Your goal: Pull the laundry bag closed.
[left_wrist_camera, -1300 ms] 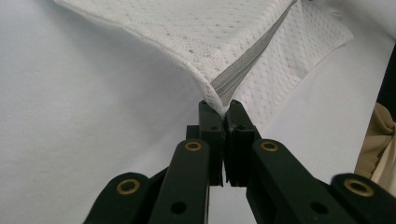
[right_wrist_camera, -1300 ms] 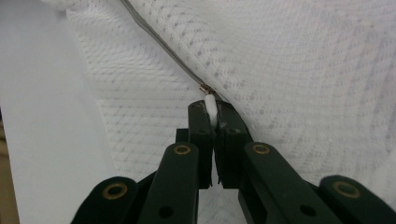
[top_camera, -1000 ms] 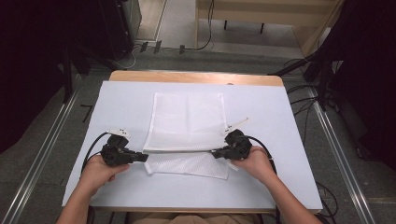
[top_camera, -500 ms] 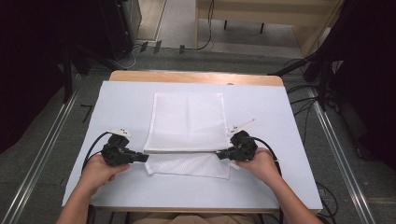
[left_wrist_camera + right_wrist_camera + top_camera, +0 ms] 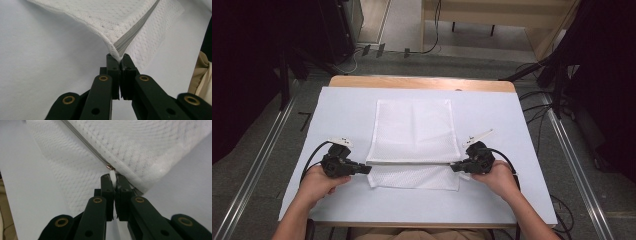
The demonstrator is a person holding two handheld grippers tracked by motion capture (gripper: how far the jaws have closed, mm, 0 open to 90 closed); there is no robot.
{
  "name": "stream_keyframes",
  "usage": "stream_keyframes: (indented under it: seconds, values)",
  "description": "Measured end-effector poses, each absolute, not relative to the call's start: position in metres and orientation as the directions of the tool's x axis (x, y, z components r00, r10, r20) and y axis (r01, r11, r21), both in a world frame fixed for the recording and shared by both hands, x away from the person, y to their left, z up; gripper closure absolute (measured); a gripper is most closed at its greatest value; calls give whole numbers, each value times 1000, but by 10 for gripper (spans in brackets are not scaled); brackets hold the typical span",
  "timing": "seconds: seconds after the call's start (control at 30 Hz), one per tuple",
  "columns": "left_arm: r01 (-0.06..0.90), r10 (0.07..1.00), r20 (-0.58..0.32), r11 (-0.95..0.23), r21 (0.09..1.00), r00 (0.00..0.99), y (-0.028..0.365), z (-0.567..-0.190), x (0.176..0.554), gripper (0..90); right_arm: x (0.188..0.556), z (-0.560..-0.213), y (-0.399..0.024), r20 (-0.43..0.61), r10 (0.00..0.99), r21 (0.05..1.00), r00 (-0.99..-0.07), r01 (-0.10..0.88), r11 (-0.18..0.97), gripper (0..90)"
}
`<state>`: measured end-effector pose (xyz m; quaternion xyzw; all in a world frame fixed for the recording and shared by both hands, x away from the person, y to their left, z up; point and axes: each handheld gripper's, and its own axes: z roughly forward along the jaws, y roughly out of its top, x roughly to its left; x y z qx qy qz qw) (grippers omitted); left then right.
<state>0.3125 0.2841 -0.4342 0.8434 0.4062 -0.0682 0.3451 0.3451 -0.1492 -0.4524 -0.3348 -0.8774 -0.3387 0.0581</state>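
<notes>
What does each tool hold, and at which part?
Left tool grips the white mesh bag at its zipper-end corner; right tool pinches the white zipper pull.

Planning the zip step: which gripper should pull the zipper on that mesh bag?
Right. The right gripper is shut on the zipper pull; the left gripper pins the mesh bag corner, anchoring it.

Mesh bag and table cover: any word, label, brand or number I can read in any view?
None. The white mesh bag, its grey zipper, the white table cover and both black grippers, left and right, carry no legible print; the brass rivets on the gripper arms are plain.
</notes>
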Motion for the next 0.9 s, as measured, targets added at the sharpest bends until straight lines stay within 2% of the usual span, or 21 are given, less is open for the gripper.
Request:
stream_keyframes:
  seconds: [0.9]
  values:
    - [735,628,-406,-447,510,664,283,-438,312,873,341,-450,-154,340,537,558,-772,626,545,881]
